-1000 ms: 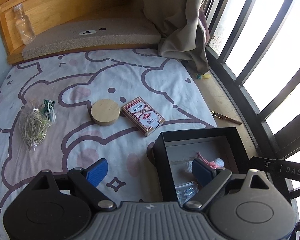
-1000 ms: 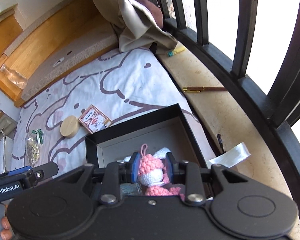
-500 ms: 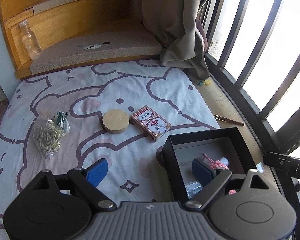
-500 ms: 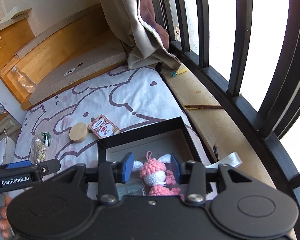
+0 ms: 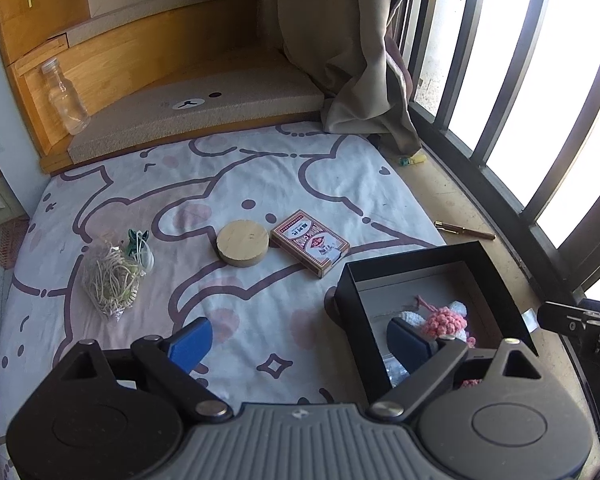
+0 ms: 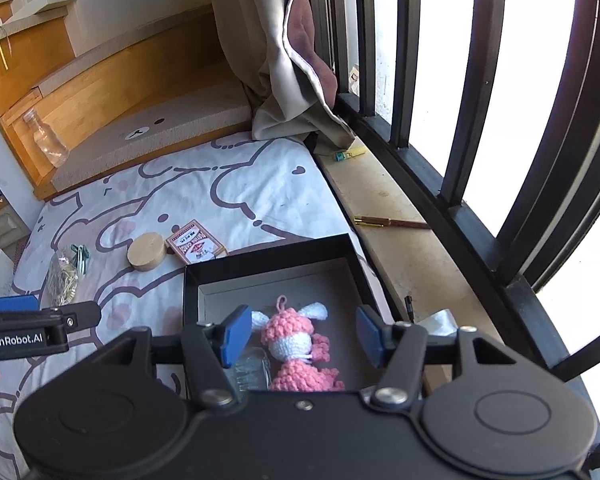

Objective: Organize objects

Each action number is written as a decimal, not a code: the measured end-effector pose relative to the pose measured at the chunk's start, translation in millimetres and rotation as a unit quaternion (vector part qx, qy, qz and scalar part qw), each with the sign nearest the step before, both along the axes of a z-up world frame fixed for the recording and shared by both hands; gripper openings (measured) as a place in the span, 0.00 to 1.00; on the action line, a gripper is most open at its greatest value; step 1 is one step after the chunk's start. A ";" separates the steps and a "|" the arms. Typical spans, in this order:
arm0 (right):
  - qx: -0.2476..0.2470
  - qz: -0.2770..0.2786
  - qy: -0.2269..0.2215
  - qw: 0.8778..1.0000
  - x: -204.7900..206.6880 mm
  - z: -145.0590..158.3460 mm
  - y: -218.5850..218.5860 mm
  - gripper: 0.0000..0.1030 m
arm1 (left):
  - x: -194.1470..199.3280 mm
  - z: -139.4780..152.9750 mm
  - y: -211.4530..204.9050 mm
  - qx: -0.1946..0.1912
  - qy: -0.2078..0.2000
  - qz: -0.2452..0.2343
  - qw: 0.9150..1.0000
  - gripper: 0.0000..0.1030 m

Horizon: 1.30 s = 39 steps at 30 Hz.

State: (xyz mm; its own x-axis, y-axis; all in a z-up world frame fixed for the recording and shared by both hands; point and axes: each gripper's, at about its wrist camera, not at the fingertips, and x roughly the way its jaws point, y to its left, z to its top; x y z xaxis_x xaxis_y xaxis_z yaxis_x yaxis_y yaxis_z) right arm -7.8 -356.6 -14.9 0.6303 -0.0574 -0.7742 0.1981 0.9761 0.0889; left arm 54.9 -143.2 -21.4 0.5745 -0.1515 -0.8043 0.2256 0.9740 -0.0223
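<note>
The pink crocheted doll (image 6: 296, 344) is lying in the black box (image 6: 268, 258) at the lower centre of the right wrist view, its long axis running up the frame, head and loop pointing toward the top. The right gripper (image 6: 300, 334) is hovering over it, fingers spread wide and gripping nothing. The left gripper (image 5: 300, 340) is also standing wide apart, empty, over the bed (image 5: 260, 176). A card pack (image 5: 310, 243) and wooden disc (image 5: 242, 243) are lying side by side at mid-frame.
</note>
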 end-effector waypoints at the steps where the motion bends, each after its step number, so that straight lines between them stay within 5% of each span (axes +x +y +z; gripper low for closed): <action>1: -0.004 0.002 0.003 1.000 0.0 -1.6 0.7 0.64 | 0.1 -1.3 0.0 0.004 0.001 0.000 1.000 0.92; 9: -0.019 0.007 0.021 1.000 4.4 -17.1 0.8 0.90 | 2.6 -12.3 0.4 0.028 0.012 0.010 0.999 1.00; 16: -0.010 -0.013 0.032 0.999 6.2 -26.4 -7.3 0.99 | 4.1 -19.2 0.6 0.046 0.011 0.011 0.999 1.00; 39: -0.024 -0.016 0.024 0.999 17.1 -36.4 -2.6 1.00 | 12.6 -22.3 19.8 0.046 0.010 0.029 0.998 1.00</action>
State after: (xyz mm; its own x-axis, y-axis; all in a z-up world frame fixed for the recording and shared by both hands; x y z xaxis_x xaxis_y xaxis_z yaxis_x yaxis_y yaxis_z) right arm 9.3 -359.2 -51.3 0.5891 -0.1141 -0.8000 0.2313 0.9724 0.0316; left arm 67.5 -123.3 -43.7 0.5631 -0.0437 -0.8252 0.1698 0.9834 0.0638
